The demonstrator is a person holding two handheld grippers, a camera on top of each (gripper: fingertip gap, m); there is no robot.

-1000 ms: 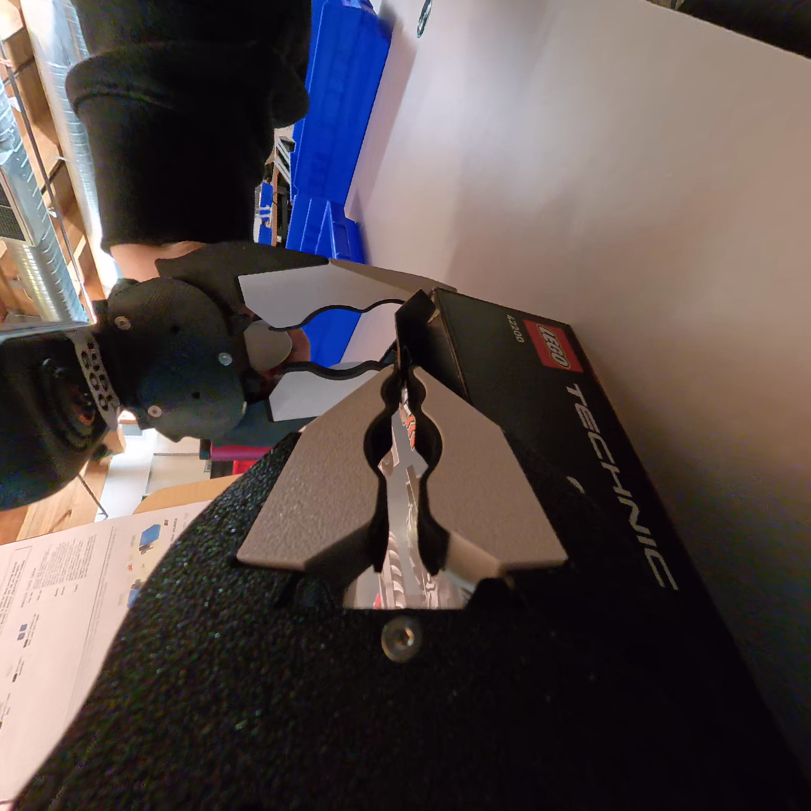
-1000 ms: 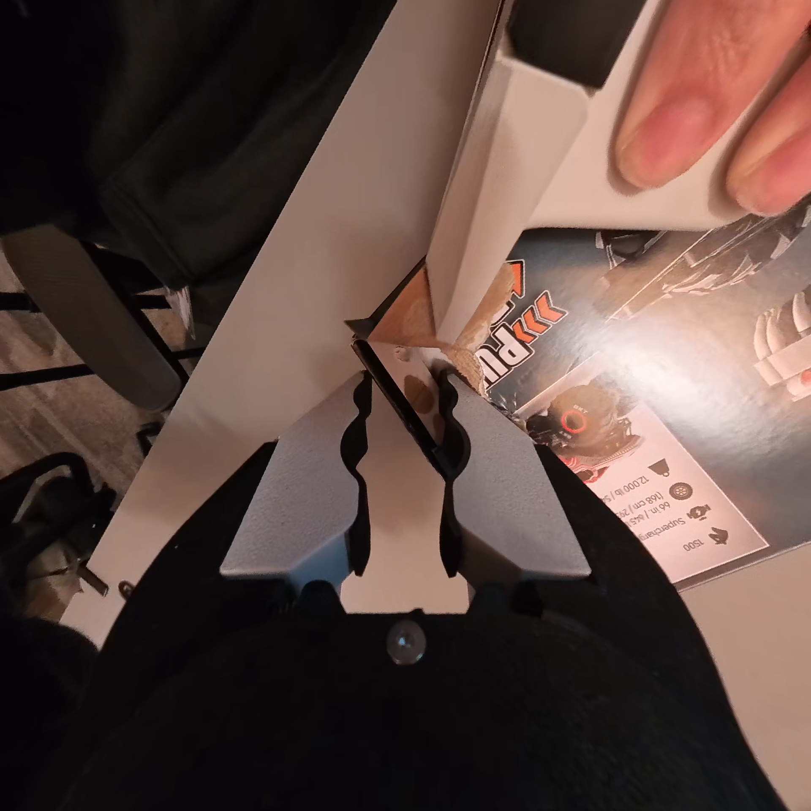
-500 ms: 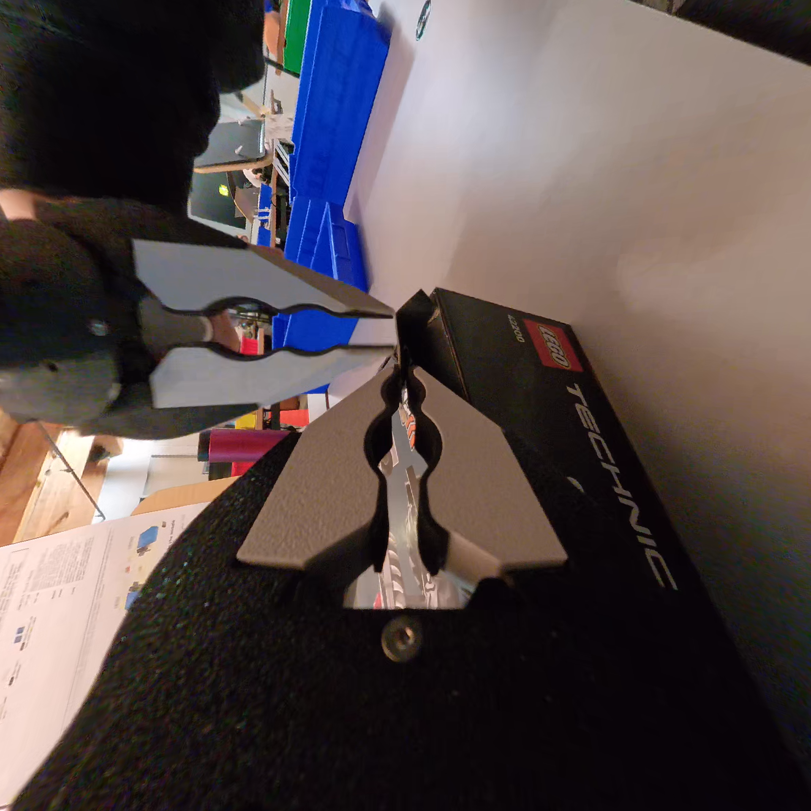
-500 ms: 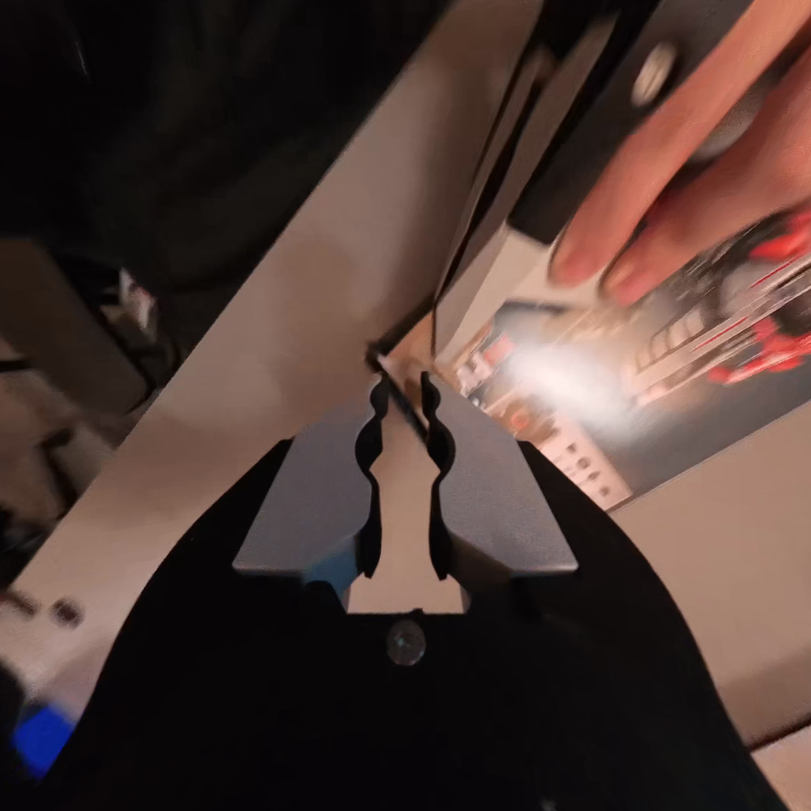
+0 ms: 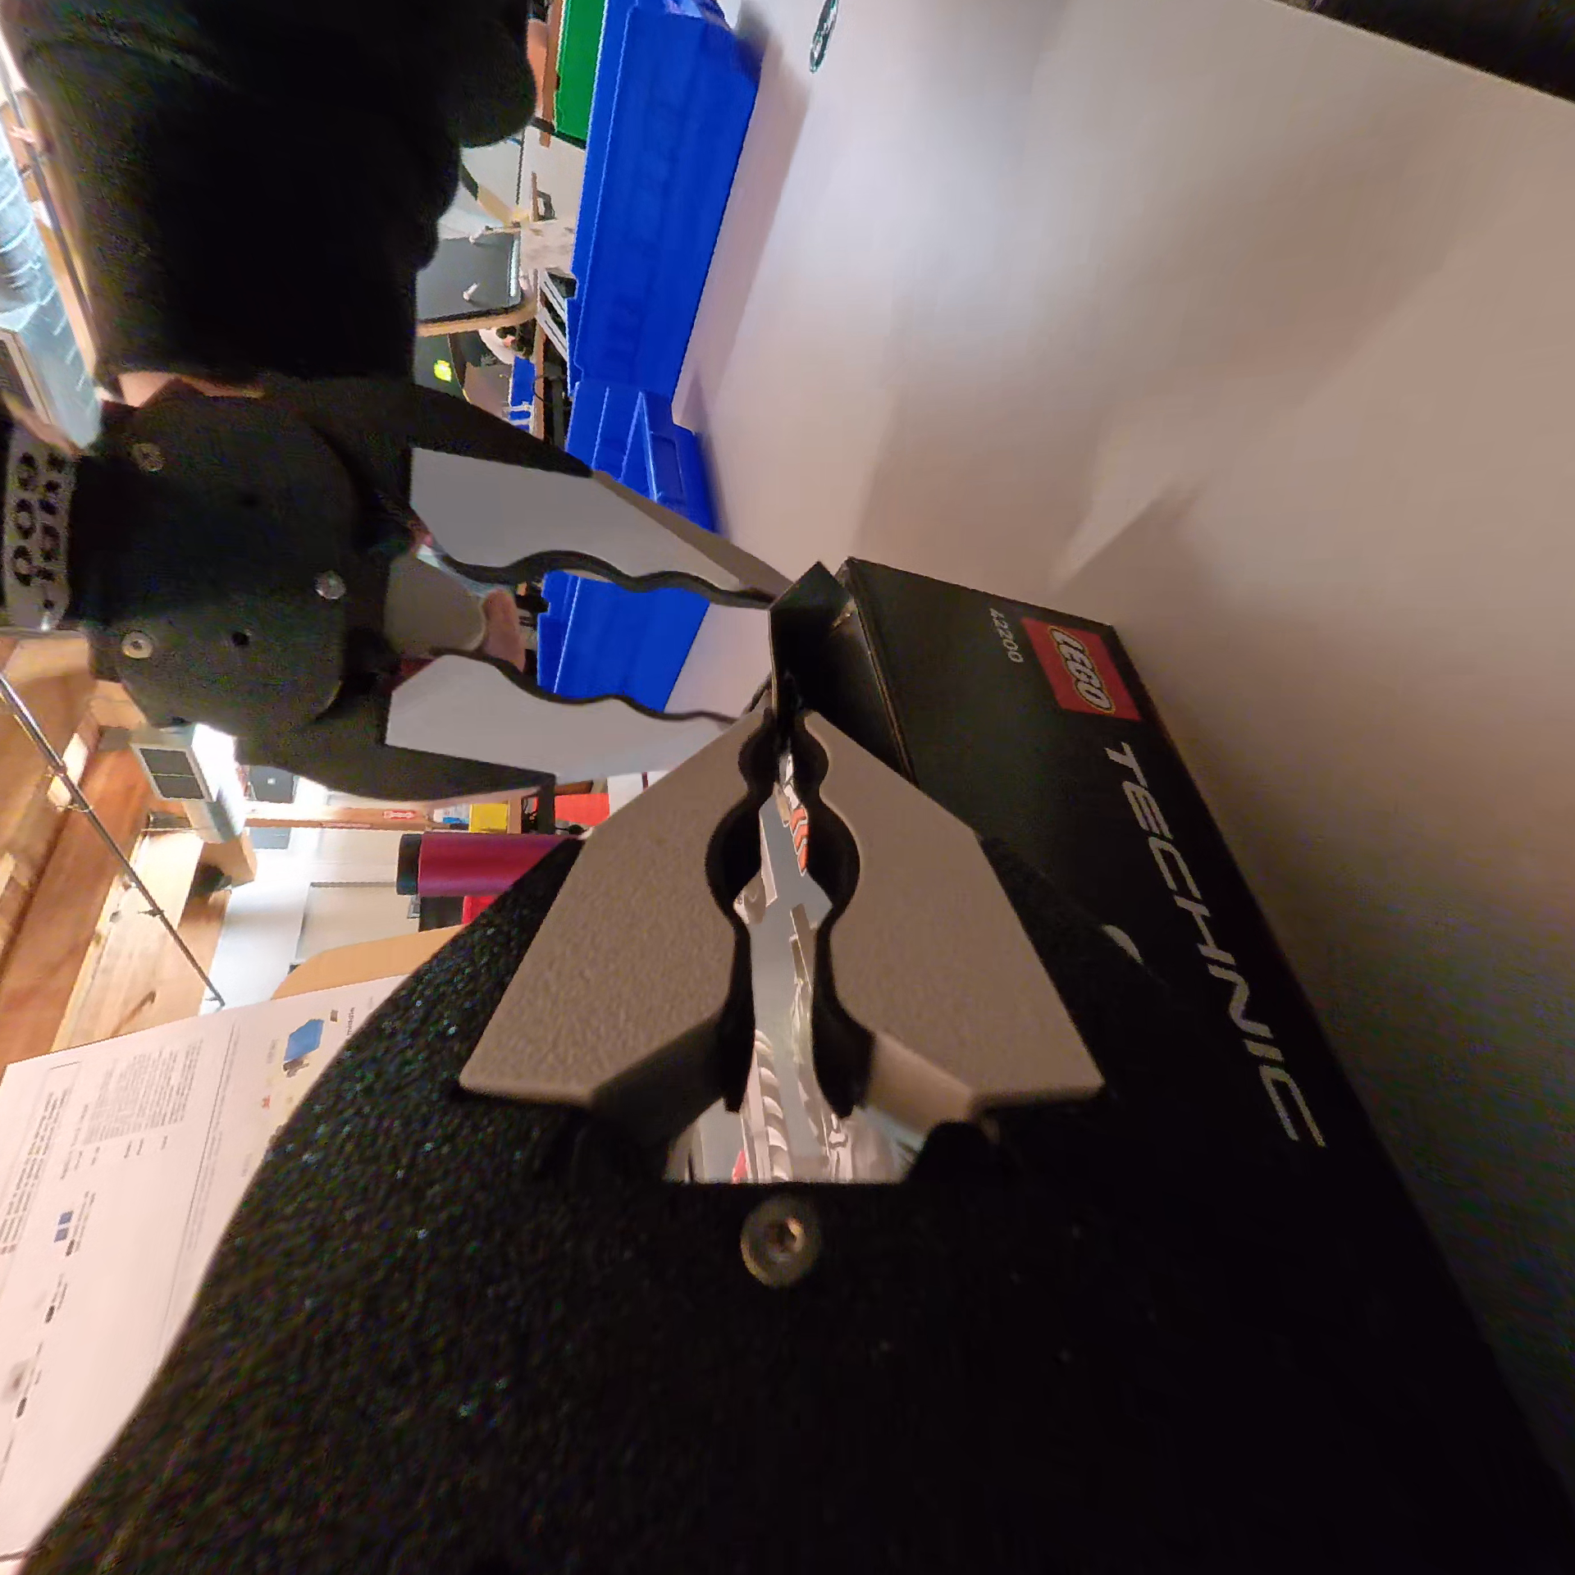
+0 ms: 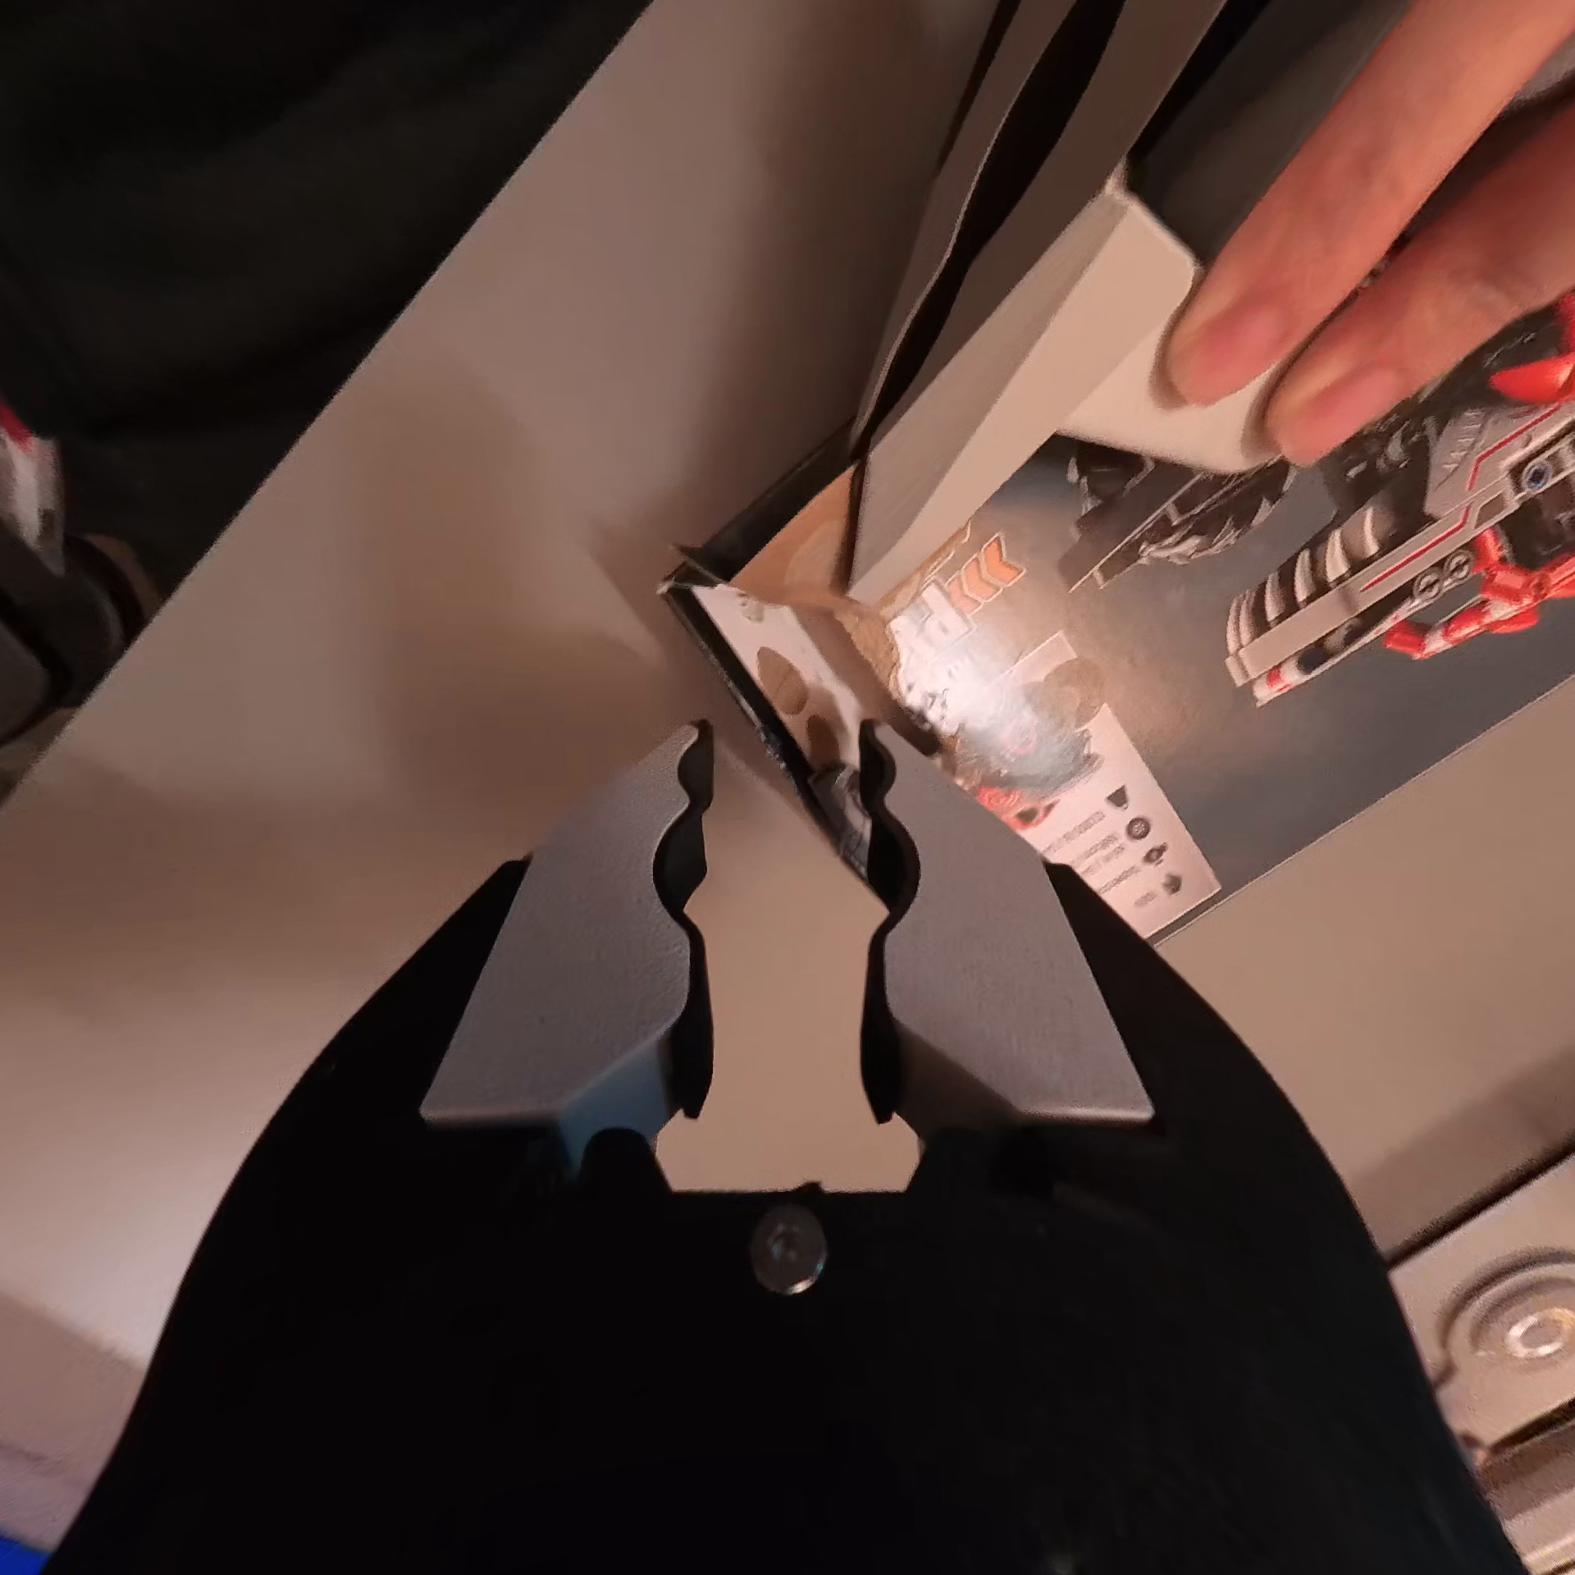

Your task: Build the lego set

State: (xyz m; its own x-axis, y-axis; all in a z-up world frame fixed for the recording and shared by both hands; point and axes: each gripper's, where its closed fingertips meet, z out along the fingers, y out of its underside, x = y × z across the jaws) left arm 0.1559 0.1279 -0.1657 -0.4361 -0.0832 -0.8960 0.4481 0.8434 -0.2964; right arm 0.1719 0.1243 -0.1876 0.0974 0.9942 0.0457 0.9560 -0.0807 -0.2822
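The black lego box [image 5: 1108, 767] lies on the white table [image 5: 1193, 298]. My left gripper [image 5: 788, 724] is shut on the box's front panel at its near end. The box's printed face [image 6: 1193, 682] shows in the right wrist view, with a torn, partly lifted end flap [image 6: 767, 673]. My right gripper [image 6: 780, 737] is open, its tips on either side of that flap's edge. It also shows in the left wrist view [image 5: 758, 656], open at the flap [image 5: 801, 631]. A hand [image 6: 1364, 298] holds the left gripper over the box.
Blue bins [image 5: 656, 213] stand at the far end of the table. A printed instruction sheet [image 5: 111, 1193] lies at the lower left. A maroon bottle [image 5: 477, 865] is beyond it. A round metal part [image 6: 1525, 1355] sits at the table's lower right. My left and right fingertips are right by each other.
The right gripper narrowed and swung away half a second ago. It is now wider open and back at the end flap. The left gripper has kept its hold on the box.
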